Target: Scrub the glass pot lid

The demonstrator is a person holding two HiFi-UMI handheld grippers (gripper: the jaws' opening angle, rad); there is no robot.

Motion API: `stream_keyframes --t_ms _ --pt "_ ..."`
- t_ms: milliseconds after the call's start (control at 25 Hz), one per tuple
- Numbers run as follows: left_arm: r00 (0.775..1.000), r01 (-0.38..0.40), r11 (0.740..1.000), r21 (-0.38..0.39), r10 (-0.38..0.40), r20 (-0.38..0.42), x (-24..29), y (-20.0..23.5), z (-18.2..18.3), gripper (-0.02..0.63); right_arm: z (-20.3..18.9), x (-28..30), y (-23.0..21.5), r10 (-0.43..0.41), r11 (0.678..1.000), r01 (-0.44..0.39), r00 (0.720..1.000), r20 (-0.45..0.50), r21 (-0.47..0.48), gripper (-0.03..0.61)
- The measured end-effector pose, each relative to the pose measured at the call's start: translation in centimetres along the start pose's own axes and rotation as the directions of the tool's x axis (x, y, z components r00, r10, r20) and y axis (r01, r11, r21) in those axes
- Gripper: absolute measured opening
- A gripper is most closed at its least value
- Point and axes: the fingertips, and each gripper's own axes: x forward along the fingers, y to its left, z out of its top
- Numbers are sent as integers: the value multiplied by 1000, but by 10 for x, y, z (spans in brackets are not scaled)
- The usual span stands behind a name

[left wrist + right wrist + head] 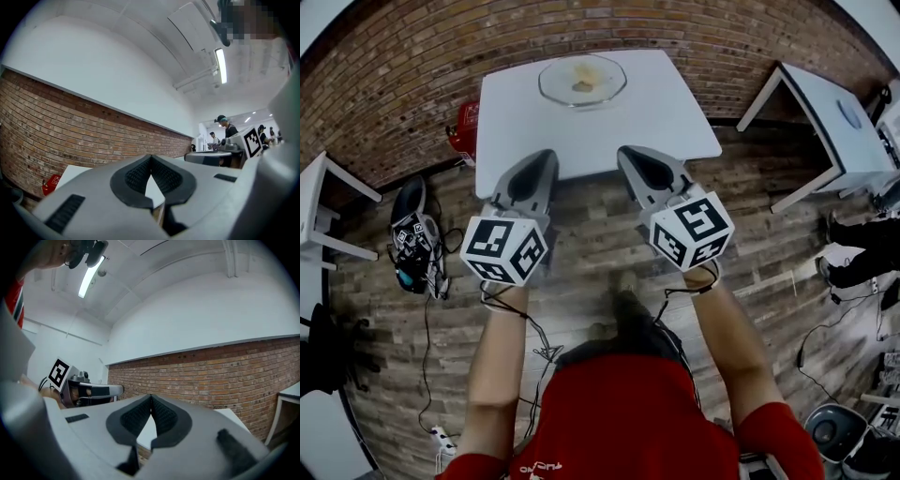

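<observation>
Starting at the left, a spare gripper device (414, 239) lies on the wood floor among cables, out of the way. A red object (465, 129) sits by the brick wall beside the white table (516, 112). The left gripper (546, 156) hovers at the table's near edge, pointing toward the far side. Its own view shows the ribbed pads (136, 177) pressed together at the tip with nothing between them.

Ahead, between both tools, the glass pot lid (582, 81) lies near the table's far edge, well apart from either tip. It carries a small brownish patch I cannot identify. The right gripper (630, 154) mirrors the left, its jaws closed and empty.

Held side by side, they look like a ready stance before reaching in. I judge that scrubbing has not begun, and no scrubbing tool is in hand. Farther right stands another white table (825, 112).
</observation>
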Motion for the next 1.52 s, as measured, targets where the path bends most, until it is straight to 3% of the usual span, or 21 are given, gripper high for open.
stream_keyframes --t_ms 600,1000,1520 --pt "999 -53 998 26 53 -6 136 80 -5 18 1 119 -113 45 997 -44 999 17 -65 29" --pt "990 -140 989 39 140 -12 236 133 -4 18 -2 203 -201 127 989 -126 992 2 -79 29" --pt "978 -201 978 52 203 -43 292 199 -12 18 -7 287 -236 179 981 -180 984 -22 -67 29"
